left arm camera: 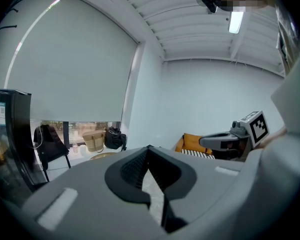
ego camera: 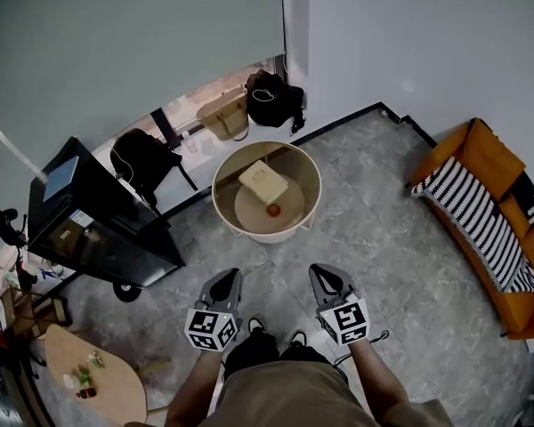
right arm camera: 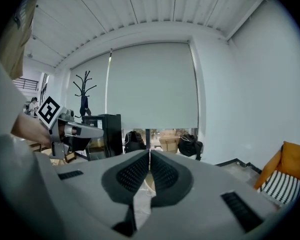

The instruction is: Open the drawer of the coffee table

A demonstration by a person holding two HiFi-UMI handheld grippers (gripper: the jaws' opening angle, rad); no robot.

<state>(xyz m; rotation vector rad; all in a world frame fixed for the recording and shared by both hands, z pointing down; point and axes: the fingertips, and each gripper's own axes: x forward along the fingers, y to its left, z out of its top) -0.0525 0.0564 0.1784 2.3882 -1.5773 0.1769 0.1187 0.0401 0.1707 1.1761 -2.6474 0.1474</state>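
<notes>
A round, cream-walled coffee table (ego camera: 276,235) with a tan top is seen on grey stone-patterned floor (ego camera: 383,212), and near it the left gripper (ego camera: 230,276) and right gripper (ego camera: 321,270), each bearing a black-and-white marker cube (ego camera: 212,327), are held closed and empty.

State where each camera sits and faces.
Head view: on the person's head, steeply down at the coffee table; forearms, left tongs, right tongs show.
Left gripper view: on the left tongs, level toward the window; shut jaws, right tongs show.
Right gripper view: on the right tongs, toward the window; shut jaws, left tongs show.
Both gripper views share the black bag.
</notes>
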